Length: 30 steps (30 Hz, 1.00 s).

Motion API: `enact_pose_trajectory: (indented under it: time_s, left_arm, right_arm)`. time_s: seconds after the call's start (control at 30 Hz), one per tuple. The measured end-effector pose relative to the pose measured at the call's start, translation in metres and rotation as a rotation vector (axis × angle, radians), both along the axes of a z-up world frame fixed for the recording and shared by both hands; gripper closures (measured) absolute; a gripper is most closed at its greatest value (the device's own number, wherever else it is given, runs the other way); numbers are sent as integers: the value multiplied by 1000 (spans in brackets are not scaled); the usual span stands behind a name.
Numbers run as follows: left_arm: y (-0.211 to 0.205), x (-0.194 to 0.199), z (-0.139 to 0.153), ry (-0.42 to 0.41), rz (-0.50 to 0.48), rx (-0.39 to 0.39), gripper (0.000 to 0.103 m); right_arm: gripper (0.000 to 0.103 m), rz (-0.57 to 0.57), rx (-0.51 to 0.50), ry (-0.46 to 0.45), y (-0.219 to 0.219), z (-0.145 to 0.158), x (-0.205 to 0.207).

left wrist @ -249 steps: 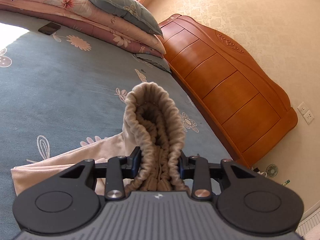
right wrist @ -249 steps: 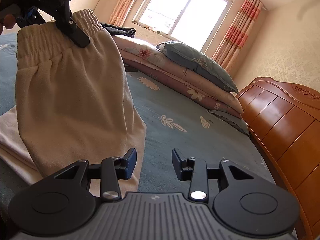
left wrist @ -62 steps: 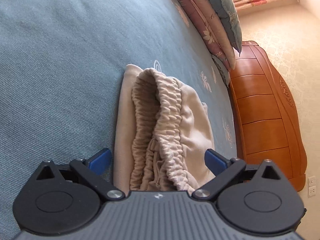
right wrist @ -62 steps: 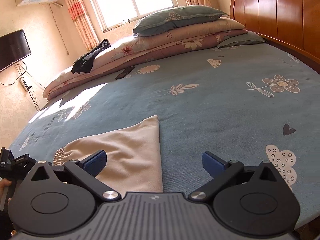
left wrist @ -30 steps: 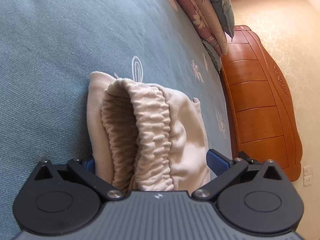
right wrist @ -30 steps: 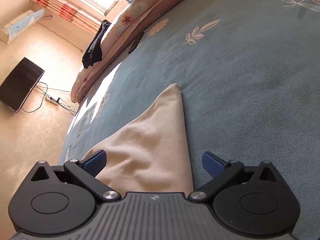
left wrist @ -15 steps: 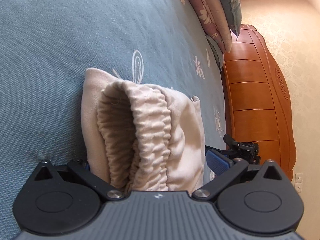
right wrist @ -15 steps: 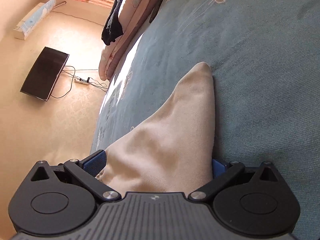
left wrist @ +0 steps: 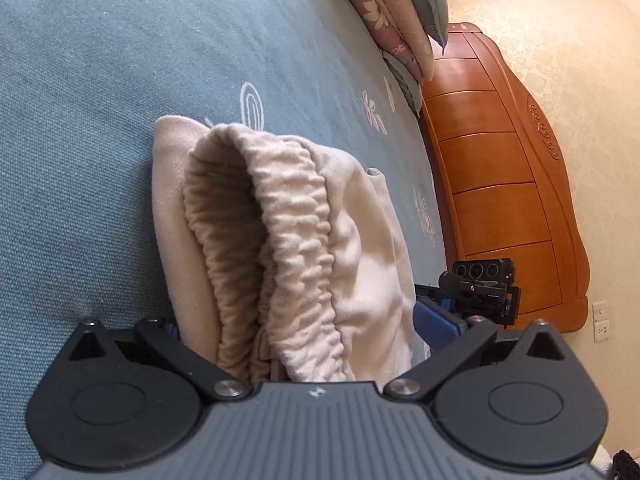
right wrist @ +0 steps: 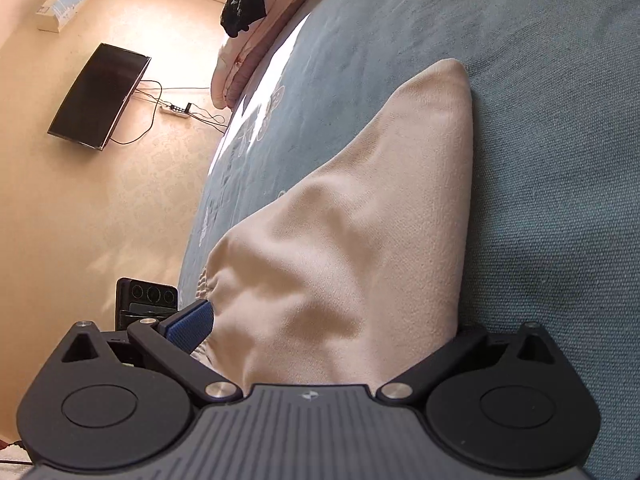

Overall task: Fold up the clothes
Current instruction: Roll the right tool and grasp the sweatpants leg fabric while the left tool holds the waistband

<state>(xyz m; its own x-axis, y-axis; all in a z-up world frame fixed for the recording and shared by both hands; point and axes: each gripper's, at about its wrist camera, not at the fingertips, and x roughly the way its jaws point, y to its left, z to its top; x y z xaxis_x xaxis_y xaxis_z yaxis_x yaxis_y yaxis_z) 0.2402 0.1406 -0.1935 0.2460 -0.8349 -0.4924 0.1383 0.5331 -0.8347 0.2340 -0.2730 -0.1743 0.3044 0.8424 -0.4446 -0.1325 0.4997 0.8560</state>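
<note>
The beige folded trousers lie on the blue bed, waistband toward the left claw; that claw is spread wide with the bundle between its 2 fingers, the right blue pad just beside the cloth, the left one hidden behind it, so contact is unclear; the right claw is likewise wide open around the other end; pillows far, headboard at right; a TV hangs far left.
</note>
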Motion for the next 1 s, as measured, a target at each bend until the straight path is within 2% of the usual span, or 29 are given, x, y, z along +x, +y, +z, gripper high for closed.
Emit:
enact_pose_trajectory:
  time_s: [0.03, 0.13, 0.23, 0.37, 0.43, 0.47, 0.5, 0.6, 0.7, 0.8, 0.87, 1.0]
  left_arm:
    - [-1, -2, 1, -19, 3, 8, 1]
    - [2, -2, 1, -11, 27, -2, 1]
    - [2, 1, 2, -2, 16, 7, 2]
    - [2, 2, 3, -9, 9, 18, 4]
    - [6, 1, 2, -6, 17, 16, 10]
    - [9, 1, 1, 1, 27, 13, 18]
    - [13, 0, -1, 10, 37, 14, 29]
    - [21, -1, -5, 26, 53, 16, 33]
    - [12, 1, 1, 16, 32, 64, 31]
    - [11, 7, -1, 47, 18, 46, 31]
    - [11, 11, -2, 65, 13, 36, 30]
    - [-2, 10, 4, 49, 7, 53, 18]
  right_arm:
    - [4, 2, -6, -18, -1, -1, -2]
    - [6, -3, -34, -36, 0, 0, -5]
    - [14, -15, -45, -17, -4, -3, -5]
    - [43, -47, -43, 39, -19, -12, -5]
    - [50, -50, -43, 50, -23, -16, -5]
    - [54, -50, -45, 51, -24, -17, -5]
    - [55, -50, -47, 51, -24, -18, -5]
    - [59, -47, -87, 36, -19, -14, -7]
    - [59, -39, -155, 1, -8, -7, -11]
    - [59, -27, -230, -50, 3, 0, -16]
    - [59, -28, -248, -55, 5, 2, -16]
    - [59, -34, -241, -56, 4, 0, -17]
